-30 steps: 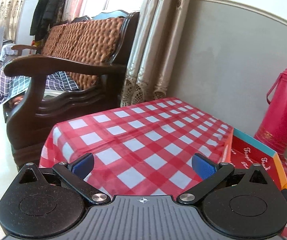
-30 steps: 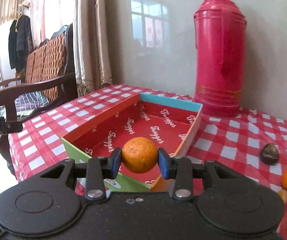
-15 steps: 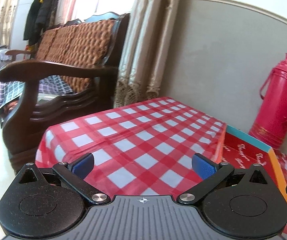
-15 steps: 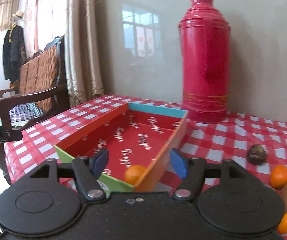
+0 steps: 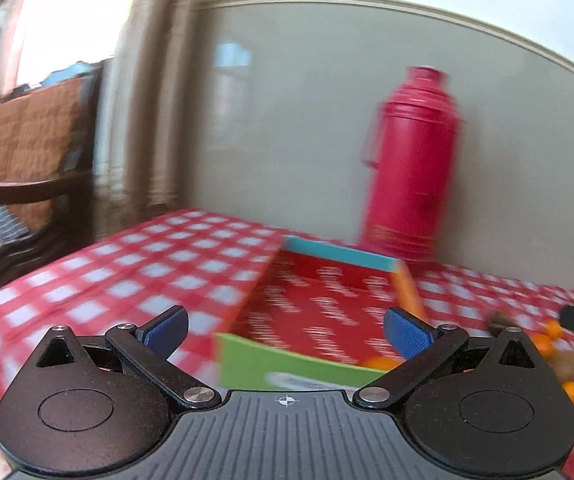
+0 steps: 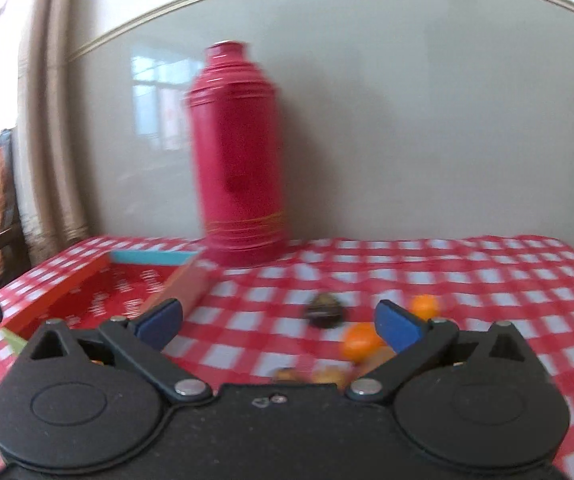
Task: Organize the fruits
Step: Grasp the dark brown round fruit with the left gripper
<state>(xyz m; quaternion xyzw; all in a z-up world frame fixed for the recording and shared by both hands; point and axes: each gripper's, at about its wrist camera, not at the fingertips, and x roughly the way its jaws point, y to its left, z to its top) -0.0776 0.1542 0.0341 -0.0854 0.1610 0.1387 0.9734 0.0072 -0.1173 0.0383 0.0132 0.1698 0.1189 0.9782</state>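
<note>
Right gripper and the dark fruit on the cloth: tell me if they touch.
Apart. The right wrist view shows the right gripper open, with checked cloth between its pads and the dark fruit beyond.

Red-and-white checked cloth covers the table [image 6: 427, 276]. The flask [image 6: 237, 160] is crimson with thin gold bands. The box [image 5: 327, 312] is red inside (white lettering), rimmed turquoise, orange and green. Loose fruits [image 6: 361, 346] are orange.

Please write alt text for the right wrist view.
The open, empty right gripper faces loose oranges and a dark fruit on a red checked tablecloth; a red box and pink thermos stand behind, blurred.
</note>
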